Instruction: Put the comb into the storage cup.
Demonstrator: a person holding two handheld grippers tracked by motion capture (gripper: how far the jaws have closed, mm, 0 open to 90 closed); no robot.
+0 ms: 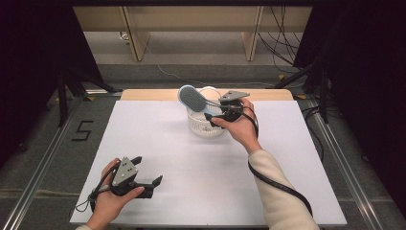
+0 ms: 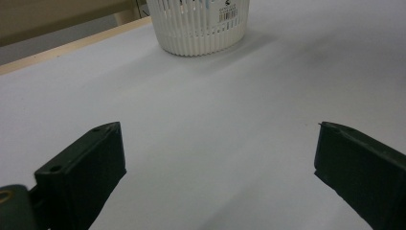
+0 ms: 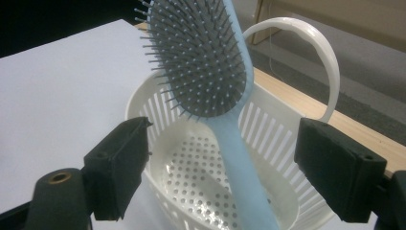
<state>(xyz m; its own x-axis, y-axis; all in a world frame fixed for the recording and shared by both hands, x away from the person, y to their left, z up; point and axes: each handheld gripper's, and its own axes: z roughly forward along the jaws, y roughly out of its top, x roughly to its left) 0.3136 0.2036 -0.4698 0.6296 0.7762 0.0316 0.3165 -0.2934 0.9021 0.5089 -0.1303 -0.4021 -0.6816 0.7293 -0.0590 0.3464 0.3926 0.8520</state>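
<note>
Right claw (image 3: 222, 158) at the white basket (image 1: 207, 125), far centre of the worktop (image 1: 158, 158). Jaws spread wide, one either side of the blue hairbrush (image 3: 210, 72), pads clear of the handle on both sides: released, nothing gripped. Hairbrush stands in the basket, handle end down inside near the perforated floor, bristle head up and tilted out over the rim (leaning toward the left in the high view). Bristles face the right gripper view's camera. Basket's hoop handle (image 3: 311, 52) is raised, arching behind the brush head.

Left claw (image 2: 218, 163) low over bare worktop at the near left corner, well apart from the basket. Jaws wide apart, nothing between them: released. In the high view the person's left hand (image 1: 112, 194) wraps its body, jaws pointing right across the worktop. Left gripper view has the basket's slatted wall, barcode sticker on it, at the top edge.
</note>
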